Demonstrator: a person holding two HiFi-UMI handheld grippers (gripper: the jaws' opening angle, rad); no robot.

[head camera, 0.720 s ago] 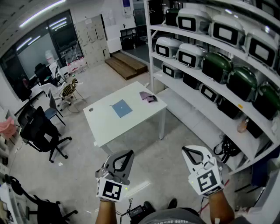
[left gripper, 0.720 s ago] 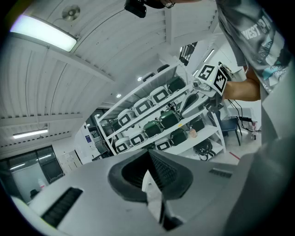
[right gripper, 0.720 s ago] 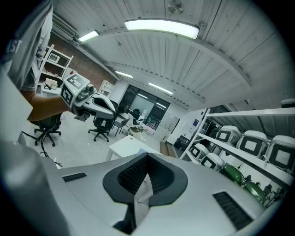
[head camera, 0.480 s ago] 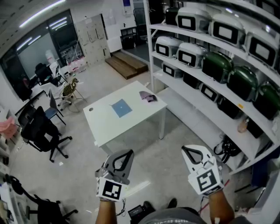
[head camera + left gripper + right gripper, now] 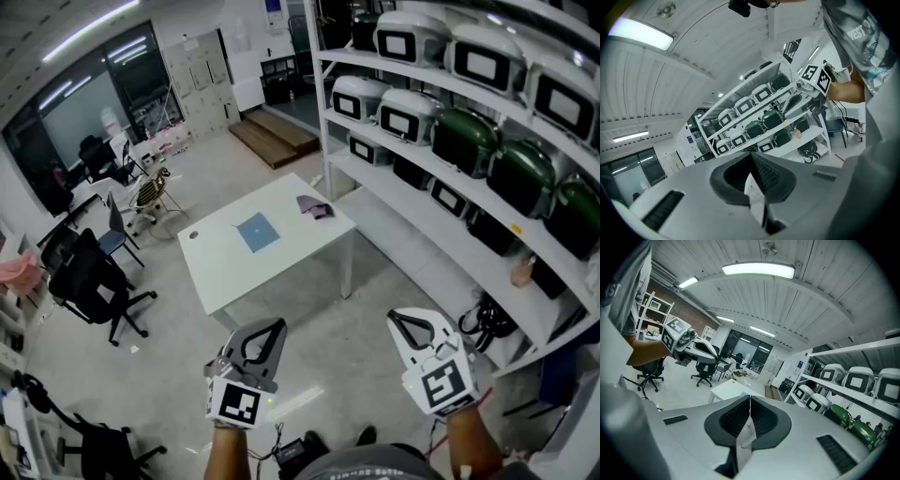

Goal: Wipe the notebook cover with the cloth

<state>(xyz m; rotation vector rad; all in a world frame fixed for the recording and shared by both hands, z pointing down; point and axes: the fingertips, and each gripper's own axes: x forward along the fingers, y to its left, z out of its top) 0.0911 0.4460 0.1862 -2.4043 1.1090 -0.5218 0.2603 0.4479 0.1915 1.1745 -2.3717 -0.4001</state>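
A white table [image 5: 225,272] stands across the room, well ahead of both grippers. A blue notebook [image 5: 258,232] lies flat near its middle, and a crumpled purple cloth [image 5: 314,207] lies at its far right corner. My left gripper [image 5: 270,327] and right gripper [image 5: 403,321] hang side by side over the floor, far short of the table. Both are shut with nothing between the jaws. In the left gripper view the left gripper [image 5: 751,155] has its tips together, and the right gripper [image 5: 813,83] shows beyond. In the right gripper view the right gripper [image 5: 750,397] is also closed, pointing toward the table [image 5: 727,389].
Tall white shelves [image 5: 422,202] with white and green machines run along the right. Black office chairs [image 5: 94,286] stand at the left, a wooden step platform [image 5: 272,139] at the back, and cables [image 5: 483,323] under the shelf. Bare floor lies between me and the table.
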